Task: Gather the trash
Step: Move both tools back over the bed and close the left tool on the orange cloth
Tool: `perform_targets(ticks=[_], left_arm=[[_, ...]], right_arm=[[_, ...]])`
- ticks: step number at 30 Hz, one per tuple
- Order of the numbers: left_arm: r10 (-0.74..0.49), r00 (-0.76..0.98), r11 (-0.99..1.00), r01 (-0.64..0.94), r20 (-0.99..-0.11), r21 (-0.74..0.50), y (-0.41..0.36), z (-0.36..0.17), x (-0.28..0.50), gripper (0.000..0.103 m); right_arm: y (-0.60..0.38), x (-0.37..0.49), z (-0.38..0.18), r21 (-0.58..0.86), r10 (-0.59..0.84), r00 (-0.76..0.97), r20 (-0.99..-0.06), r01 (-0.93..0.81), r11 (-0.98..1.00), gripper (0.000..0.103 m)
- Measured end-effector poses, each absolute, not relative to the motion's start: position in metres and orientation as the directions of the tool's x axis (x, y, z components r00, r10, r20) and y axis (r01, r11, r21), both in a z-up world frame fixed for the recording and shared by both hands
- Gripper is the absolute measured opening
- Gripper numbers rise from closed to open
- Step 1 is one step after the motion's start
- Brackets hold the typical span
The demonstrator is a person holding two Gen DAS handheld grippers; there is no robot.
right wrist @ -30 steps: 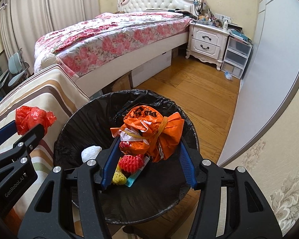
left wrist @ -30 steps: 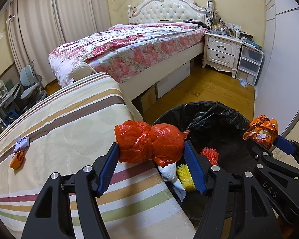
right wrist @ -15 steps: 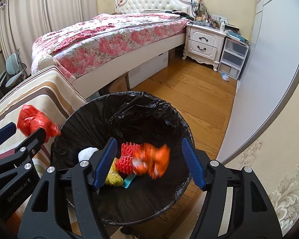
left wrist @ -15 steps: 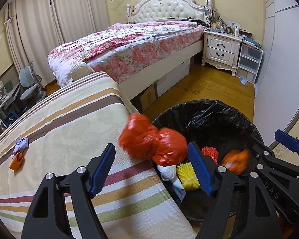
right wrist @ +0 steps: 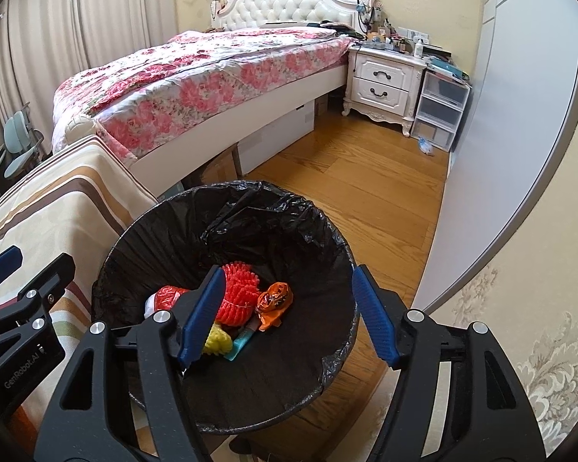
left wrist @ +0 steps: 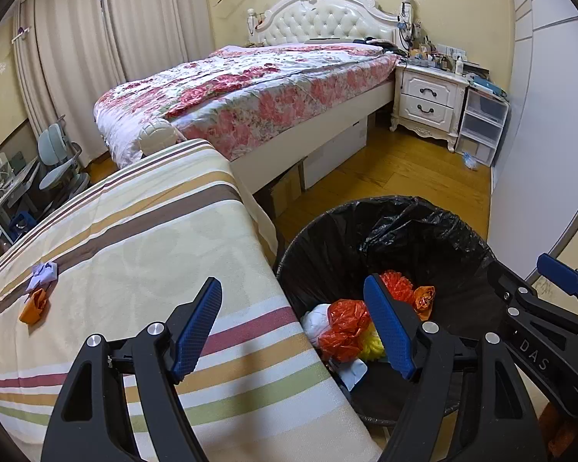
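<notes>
A bin with a black liner [left wrist: 404, 211] [right wrist: 250, 192] stands on the floor beside the striped bedcover [left wrist: 135, 254]. My left gripper [left wrist: 292, 300] is open over the cover's edge and the bin, with nothing between its fingers. My right gripper [right wrist: 288, 288] is open above the bin, also empty. A red plastic bag [left wrist: 345, 327] [right wrist: 167, 294] and an orange bag [left wrist: 424, 296] [right wrist: 273, 300] lie inside on a red mesh ball [right wrist: 239, 292] and yellow trash [right wrist: 217, 342]. An orange scrap [left wrist: 34, 306] and a lilac scrap [left wrist: 42, 273] lie on the cover at left.
A bed with a floral quilt [left wrist: 269, 88] stands behind, with boxes under it. A white nightstand [left wrist: 427, 100] and plastic drawers [left wrist: 481, 127] stand at the back right. Wooden floor [right wrist: 366, 192] runs past the bin to a pale wall panel [right wrist: 520, 134]. A desk chair [left wrist: 57, 161] stands far left.
Both grippers have opened. The red bag fell from the left one and the orange bag from the right one; both now lie in the bin.
</notes>
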State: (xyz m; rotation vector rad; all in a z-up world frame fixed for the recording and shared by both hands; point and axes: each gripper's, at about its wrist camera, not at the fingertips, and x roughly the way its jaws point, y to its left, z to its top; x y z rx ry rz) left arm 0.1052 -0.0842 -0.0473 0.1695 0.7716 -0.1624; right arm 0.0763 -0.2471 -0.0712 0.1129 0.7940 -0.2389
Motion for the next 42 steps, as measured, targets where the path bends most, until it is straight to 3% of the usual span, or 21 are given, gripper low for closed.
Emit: perform_targets(ticks=[11, 30, 42], left_arm=[[0.018, 0.739, 0.987, 0.096, -0.674, 0.132, -0.035, -0.040, 0.099, 0.074], [0.287, 0.662, 0.955, -0.250, -0.693, 0.157, 0.118, -0.047, 0.107, 0.074], [0.269, 0.621, 0.956, -0.266, -0.736, 0.126, 0.151, -0.055, 0.122, 0.072]], right_arm=[[-0.206, 0.080, -0.065, 0.034, -0.086, 0.693, -0.716, 0.158, 0.987, 0.067], [-0.073, 0.098, -0.066, 0.043, 0.122, 0.649, -0.751, -0.136, 0.990, 0.067], [-0.017, 0.108, -0.069, 0.030, 0.171, 0.612, -0.772, -0.234, 0.972, 0.067]])
